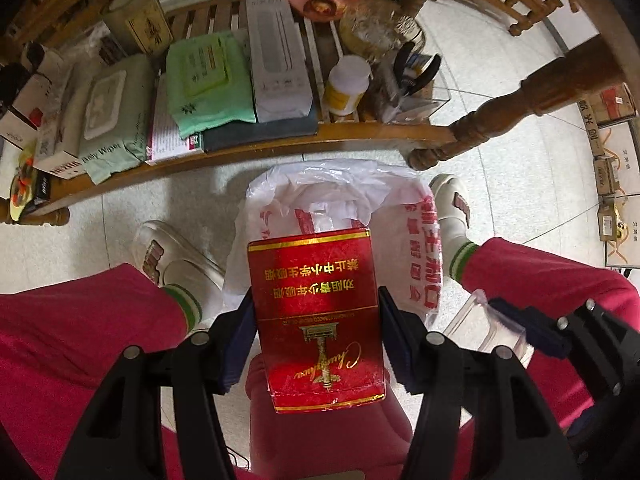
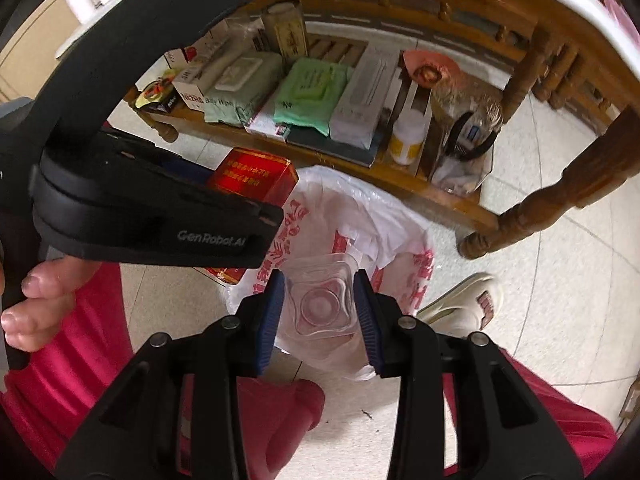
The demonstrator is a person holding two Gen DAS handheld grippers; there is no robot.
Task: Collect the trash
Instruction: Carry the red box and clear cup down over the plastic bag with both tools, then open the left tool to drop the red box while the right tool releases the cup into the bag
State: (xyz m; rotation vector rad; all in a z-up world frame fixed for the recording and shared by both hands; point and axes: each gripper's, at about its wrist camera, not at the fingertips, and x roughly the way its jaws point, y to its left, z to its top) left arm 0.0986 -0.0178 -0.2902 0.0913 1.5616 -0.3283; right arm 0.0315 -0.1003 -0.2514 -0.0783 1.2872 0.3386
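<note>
While left hand-held gripper (image 1: 318, 320) clamps red carton (image 1: 316, 320) and right hand-held gripper (image 2: 319, 300) clamps clear cup (image 2: 320, 300), both hang over the bag (image 2: 360, 216), undropped.

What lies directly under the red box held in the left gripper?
Under the red box sits the open mouth of the white plastic bag on the floor. Crumpled white plastic shows inside; anything deeper is covered by the box and folds.

The red box (image 1: 316, 320) is sitting between the left gripper's (image 1: 316, 312) fingers, right above the plastic bag (image 1: 340, 188). The clear cup (image 2: 320, 304) is sitting in the right gripper (image 2: 320, 300), beside the box. A wooden shelf (image 1: 280, 140) is standing behind the bag.
</note>
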